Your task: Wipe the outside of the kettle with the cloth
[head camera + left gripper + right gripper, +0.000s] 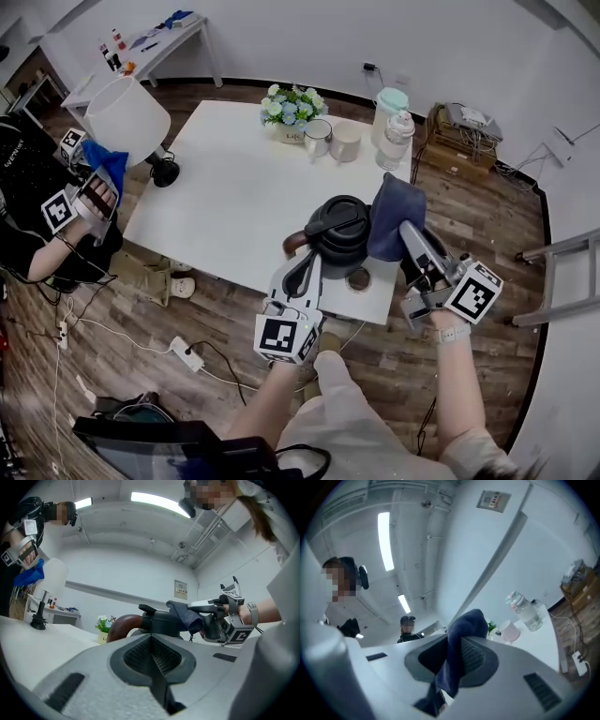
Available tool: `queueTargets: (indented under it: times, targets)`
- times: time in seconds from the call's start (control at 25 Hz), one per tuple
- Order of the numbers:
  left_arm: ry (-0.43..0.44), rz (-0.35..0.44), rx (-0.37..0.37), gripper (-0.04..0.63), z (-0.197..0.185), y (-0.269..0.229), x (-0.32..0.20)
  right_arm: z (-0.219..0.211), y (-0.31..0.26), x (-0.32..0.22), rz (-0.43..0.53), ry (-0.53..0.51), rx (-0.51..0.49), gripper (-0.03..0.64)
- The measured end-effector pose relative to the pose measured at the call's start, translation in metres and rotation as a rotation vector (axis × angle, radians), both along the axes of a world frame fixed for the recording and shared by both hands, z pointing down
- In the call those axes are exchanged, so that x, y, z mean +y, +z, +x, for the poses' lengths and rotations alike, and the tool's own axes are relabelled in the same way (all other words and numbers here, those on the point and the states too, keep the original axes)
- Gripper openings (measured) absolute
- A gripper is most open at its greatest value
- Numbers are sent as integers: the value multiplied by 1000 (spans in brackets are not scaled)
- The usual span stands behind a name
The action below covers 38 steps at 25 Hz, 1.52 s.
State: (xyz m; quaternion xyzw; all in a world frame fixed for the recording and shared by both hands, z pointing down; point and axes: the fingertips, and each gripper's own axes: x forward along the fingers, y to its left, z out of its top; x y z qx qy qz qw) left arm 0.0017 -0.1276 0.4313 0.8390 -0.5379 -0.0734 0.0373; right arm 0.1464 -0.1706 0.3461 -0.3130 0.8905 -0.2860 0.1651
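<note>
A black kettle [336, 230] with a brown handle [294, 246] stands near the front edge of the white table [225, 197]. My right gripper [410, 240] is shut on a dark blue cloth [395, 214], which rests against the kettle's right side. In the right gripper view the cloth [461, 644] hangs pinched between the jaws of the right gripper [457, 670]. My left gripper [309, 265] is shut and empty, just in front of the handle. The left gripper view shows the left gripper [157, 667], with the kettle [161, 620] and the cloth [185, 612] beyond it.
A flower pot [292, 108], two mugs [330, 140] and a clear jug [392, 127] stand at the table's back. A small round piece [358, 278] lies by the kettle. At the left are a white lamp [127, 117] and another person holding a blue cloth [105, 164].
</note>
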Motion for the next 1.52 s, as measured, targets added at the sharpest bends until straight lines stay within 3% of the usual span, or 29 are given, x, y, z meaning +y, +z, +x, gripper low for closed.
queueTargets:
  times: [0.08,0.2,0.32,0.44,0.6,0.8,1.0,1.12,1.24,1.4,1.52]
  targets:
    - [-1,7,-9,8,0,-1,0,1,30,-12,-81,-4,22,55]
    - [-10,15,-4,8,0,-2,0,2,79,-27,-161,-41,168,55]
    - [-18,21,6,8,-1,-3,0,-6,101,-40,-157,-199,280,55]
    - [-25,28,9,8,-2,-6,0,-14,112,-51,-162,-349,317,55]
    - [-31,26,14,8,1,-9,0,-19,148,-58,-189,-470,443,55]
    - [-27,-24,57,8,1,-12,-2,-25,184,-63,-239,-485,474,55]
    - [-1,6,0,8,1,-27,1,-24,210,-67,-262,-478,580,55]
    - [23,18,7,8,-7,-41,11,-21,211,-73,-237,-473,637,55]
    - [35,45,-60,8,-27,-56,14,-18,182,-84,-163,-524,654,55]
    - [25,103,-182,8,-65,-73,-11,-32,122,-88,-26,-715,663,55]
    - [33,111,-198,8,-78,-76,-38,-52,83,-87,74,-893,675,55]
